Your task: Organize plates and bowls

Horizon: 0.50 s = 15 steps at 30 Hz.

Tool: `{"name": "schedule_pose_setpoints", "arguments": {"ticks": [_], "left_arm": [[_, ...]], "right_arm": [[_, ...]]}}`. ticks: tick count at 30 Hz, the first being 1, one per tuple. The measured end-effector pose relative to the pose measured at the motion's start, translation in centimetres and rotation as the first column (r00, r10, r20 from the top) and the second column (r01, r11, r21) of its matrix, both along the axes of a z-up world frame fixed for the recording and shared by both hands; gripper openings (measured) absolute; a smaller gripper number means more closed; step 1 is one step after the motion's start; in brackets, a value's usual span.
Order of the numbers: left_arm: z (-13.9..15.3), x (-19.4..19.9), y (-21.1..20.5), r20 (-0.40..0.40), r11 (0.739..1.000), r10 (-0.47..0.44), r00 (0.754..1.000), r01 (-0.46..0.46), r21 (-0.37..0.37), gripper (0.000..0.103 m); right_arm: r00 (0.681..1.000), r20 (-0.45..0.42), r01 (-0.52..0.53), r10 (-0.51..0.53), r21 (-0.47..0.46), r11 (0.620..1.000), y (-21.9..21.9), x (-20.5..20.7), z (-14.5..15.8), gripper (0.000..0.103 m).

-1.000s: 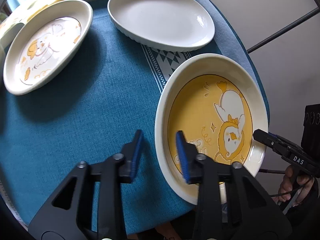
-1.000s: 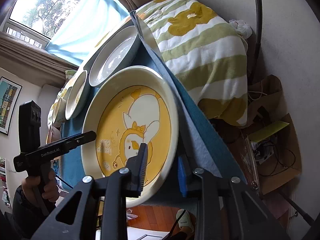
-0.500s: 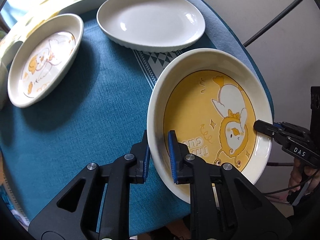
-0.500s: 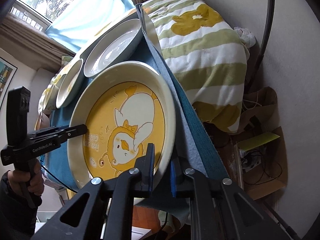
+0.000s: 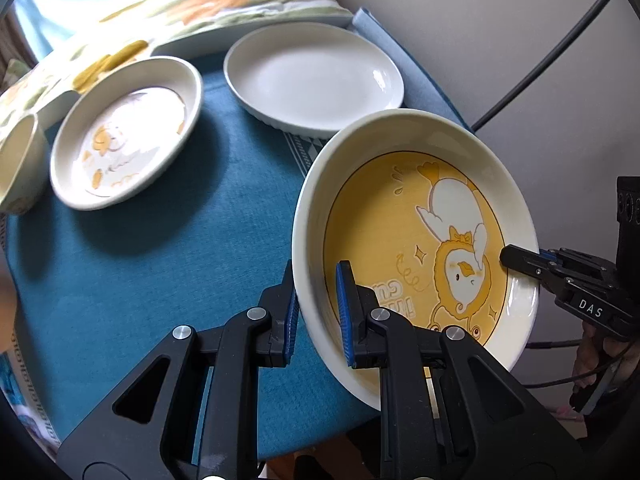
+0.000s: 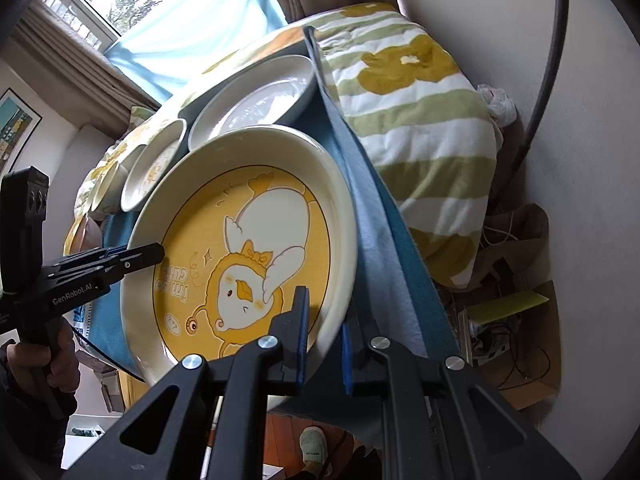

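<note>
A large cream plate with a yellow duck picture (image 5: 412, 240) is held tilted above the blue tablecloth (image 5: 160, 264). My left gripper (image 5: 316, 312) is shut on its near left rim. My right gripper (image 6: 324, 344) is shut on its opposite rim; its tip shows in the left wrist view (image 5: 520, 260). The same plate fills the right wrist view (image 6: 248, 240). A plain white oval plate (image 5: 312, 80) lies behind it. A smaller white plate with a yellow drawing (image 5: 124, 136) lies at the left.
A cream bowl (image 5: 16, 168) sits at the far left edge. A striped green and yellow blanket (image 6: 416, 120) lies behind and beside the table. A wall (image 5: 500, 40) stands close on the right. Boxes and cables (image 6: 512, 320) lie on the floor below.
Both grippers closed onto opposite rims of the duck plate. The plate has risen off the cloth and tilted up.
</note>
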<state>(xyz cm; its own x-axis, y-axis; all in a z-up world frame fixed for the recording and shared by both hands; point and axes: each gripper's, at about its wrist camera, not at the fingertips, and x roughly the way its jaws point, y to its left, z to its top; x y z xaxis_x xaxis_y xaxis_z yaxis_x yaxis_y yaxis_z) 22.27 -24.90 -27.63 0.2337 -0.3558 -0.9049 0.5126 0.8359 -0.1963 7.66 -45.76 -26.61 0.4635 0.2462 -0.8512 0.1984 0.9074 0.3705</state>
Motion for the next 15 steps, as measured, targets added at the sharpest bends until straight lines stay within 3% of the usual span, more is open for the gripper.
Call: {"name": "schedule_pose_setpoints", "arguments": {"ticks": [8,15], "left_arm": [[4.4,-1.8,6.0,0.065,0.994,0.107,0.992,-0.106,-0.015,0.014],[6.3,-3.0,13.7,0.094,0.967,0.256,0.962,-0.256,-0.015,0.014]], "right_arm": [[0.991,0.072,-0.11,0.112,-0.033,0.993,4.0,2.1,4.0,0.013],[0.962,0.102,-0.252,0.254,-0.031,0.967,9.8,4.8,5.1,0.013]]}}
